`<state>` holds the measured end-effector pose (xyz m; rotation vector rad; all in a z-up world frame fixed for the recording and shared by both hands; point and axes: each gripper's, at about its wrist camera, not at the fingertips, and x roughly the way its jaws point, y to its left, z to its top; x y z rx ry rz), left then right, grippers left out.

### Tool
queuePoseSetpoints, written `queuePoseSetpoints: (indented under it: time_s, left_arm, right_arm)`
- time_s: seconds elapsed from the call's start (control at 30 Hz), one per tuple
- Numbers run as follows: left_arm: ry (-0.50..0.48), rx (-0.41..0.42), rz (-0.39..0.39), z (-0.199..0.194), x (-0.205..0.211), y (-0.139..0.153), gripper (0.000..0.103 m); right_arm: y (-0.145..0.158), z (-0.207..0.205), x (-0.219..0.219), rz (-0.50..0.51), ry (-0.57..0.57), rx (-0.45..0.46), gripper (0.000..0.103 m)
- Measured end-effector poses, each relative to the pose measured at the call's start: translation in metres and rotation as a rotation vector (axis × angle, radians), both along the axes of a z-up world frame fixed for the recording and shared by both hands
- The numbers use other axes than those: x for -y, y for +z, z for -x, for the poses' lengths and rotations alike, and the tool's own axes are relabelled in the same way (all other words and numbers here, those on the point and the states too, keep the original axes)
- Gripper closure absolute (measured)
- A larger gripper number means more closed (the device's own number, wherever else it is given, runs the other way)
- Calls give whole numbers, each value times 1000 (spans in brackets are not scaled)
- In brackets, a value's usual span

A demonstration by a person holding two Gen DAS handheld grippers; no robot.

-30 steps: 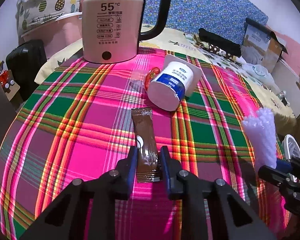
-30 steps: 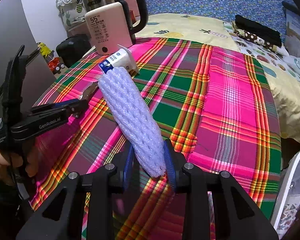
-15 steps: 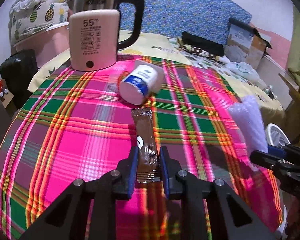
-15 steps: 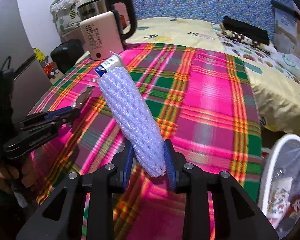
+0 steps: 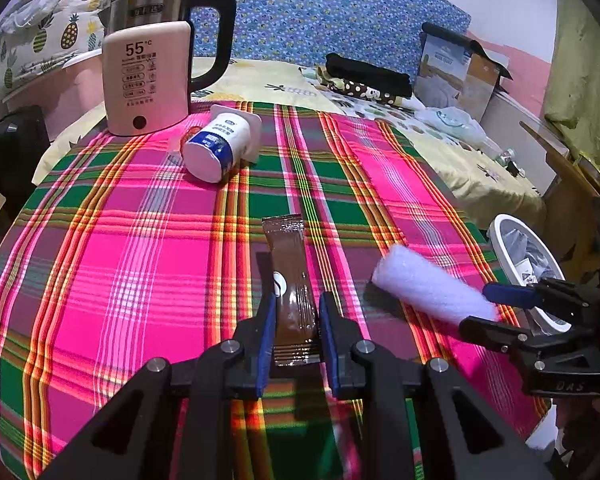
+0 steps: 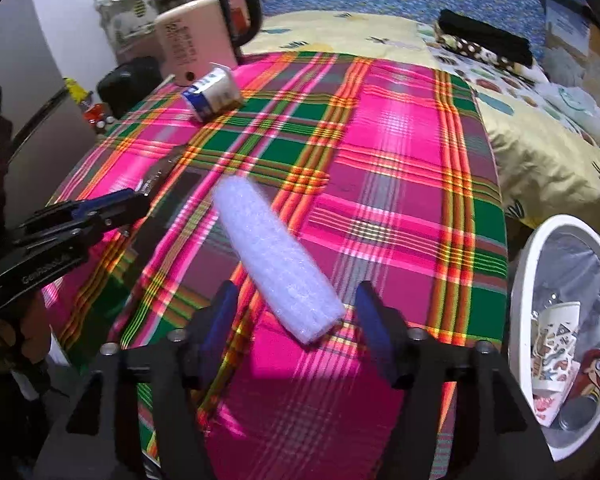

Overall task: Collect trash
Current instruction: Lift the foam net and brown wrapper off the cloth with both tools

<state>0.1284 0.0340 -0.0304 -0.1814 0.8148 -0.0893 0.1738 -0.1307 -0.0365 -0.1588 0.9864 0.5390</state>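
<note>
The left gripper (image 5: 296, 332) clamps its fingers on the near end of a brown sachet (image 5: 290, 280), which sticks out forward above the plaid worktop (image 5: 140, 260). The right gripper (image 6: 296, 336) has just been opening — its fingers stand wide apart, and the white foam sleeve (image 6: 274, 258) lies loose between them, its far end slanting away to the left. A white trash bin (image 6: 518, 320) sits just beyond the worktop's right edge; a yoghurt cup (image 5: 218, 148) lies tipped by the kettle (image 5: 148, 76).
</note>
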Motion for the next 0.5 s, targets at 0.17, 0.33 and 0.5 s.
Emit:
queuePoseSetpoints:
  time_s: [0.17, 0.33, 0.5]
  left_arm:
    - [-5, -4, 3, 6, 1, -1, 80]
    - [-7, -12, 6, 10, 3, -4, 80]
    - [-14, -19, 4, 14, 6, -5, 80]
  right_arm:
    - [-4, -1, 3, -34, 7, 12, 40]
    - [-14, 0, 1, -53, 38, -14, 40]
    - [-17, 2, 2, -88, 22, -23, 67]
